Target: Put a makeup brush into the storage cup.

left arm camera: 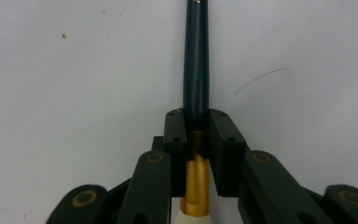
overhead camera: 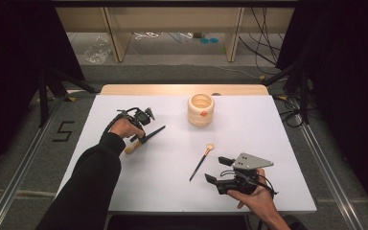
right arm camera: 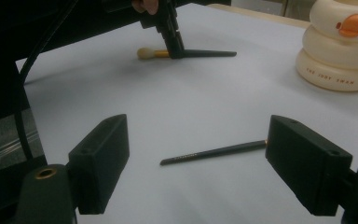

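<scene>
— Tongs first: what is my left gripper holding?
— It clamps the big brush at the gold collar; its bristle tip is cut off below.
— And my right gripper?
— Jaws spread wide, the thin brush on the table between them, its head hidden behind one jaw.

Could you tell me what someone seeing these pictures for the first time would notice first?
Most striking is the left gripper at the table's left, shut on a makeup brush where the dark handle meets the gold collar. Next comes the cream, ring-stacked pot with an orange duck mark, standing at the far middle of the white table. A second, thinner brush lies loose just ahead of the open right gripper.
</scene>
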Tool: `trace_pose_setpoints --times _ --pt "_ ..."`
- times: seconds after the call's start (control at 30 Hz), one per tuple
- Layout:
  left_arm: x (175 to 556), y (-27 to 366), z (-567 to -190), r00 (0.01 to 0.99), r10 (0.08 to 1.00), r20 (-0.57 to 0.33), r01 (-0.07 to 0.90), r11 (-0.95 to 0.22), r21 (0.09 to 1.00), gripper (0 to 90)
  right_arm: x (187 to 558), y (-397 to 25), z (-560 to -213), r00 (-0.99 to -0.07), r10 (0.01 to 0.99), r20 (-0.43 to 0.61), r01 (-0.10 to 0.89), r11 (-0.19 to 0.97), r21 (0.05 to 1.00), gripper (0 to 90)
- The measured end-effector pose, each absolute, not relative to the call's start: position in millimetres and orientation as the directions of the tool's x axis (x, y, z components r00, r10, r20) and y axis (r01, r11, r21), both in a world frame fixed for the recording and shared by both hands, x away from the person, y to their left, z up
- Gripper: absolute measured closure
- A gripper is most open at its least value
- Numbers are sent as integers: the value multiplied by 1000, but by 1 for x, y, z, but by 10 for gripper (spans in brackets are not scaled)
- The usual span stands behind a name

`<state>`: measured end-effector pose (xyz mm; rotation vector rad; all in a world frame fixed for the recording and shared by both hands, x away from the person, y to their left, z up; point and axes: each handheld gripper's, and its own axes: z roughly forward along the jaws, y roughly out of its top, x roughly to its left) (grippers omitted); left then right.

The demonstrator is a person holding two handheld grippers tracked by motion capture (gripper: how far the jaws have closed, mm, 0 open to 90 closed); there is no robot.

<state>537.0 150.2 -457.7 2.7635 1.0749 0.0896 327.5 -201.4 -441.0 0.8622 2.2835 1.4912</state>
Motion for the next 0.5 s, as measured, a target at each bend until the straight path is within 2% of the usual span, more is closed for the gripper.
trace_pose_setpoints --times 0.1,0.13,0.27,0.3,0.5 --pt "536 152 -455 749 662 -15 655 -736 171 782 327 -201 -441 -783 616 89 329 288 899 224" --pt "535 152 -455 740 673 -26 664 -723 191 782 327 -201 -441 -782 617 87 328 288 900 224" --pt "535 154 -448 780 625 -17 615 -762 203 782 328 -200 -442 -781 614 115 338 260 905 225" --pt "532 153 -448 762 646 -30 634 -737 234 782 328 -201 -441 -778 620 103 337 273 901 225" --pt "523 154 -433 776 626 -70 616 -732 291 782 329 -201 -441 -779 616 113 333 254 908 232"
